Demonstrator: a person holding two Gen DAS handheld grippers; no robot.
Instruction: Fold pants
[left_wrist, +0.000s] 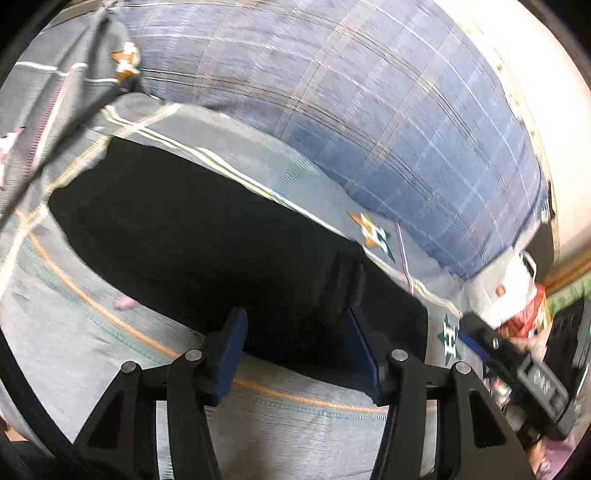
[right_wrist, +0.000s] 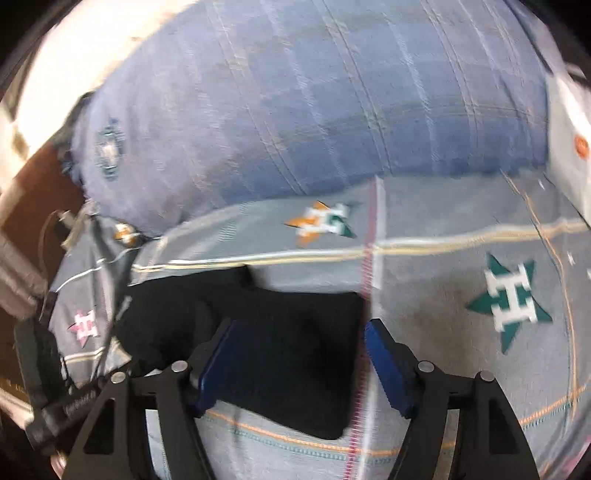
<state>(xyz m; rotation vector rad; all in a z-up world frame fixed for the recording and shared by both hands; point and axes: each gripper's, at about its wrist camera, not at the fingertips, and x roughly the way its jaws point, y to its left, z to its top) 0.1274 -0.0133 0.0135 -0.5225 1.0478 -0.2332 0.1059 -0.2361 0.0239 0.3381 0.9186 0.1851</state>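
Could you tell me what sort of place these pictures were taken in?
Probably a bedroom: the black pants lie on a grey star-patterned bedsheet, beside a blue plaid pillow.

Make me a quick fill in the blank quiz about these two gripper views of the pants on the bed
The pants are ____ in colour.
Both the left gripper and the right gripper are ____, holding nothing.
The grey sheet under the pants is printed with ____ shapes.
Behind the sheet lies a ____ plaid pillow.

Missing words: black; open; star; blue
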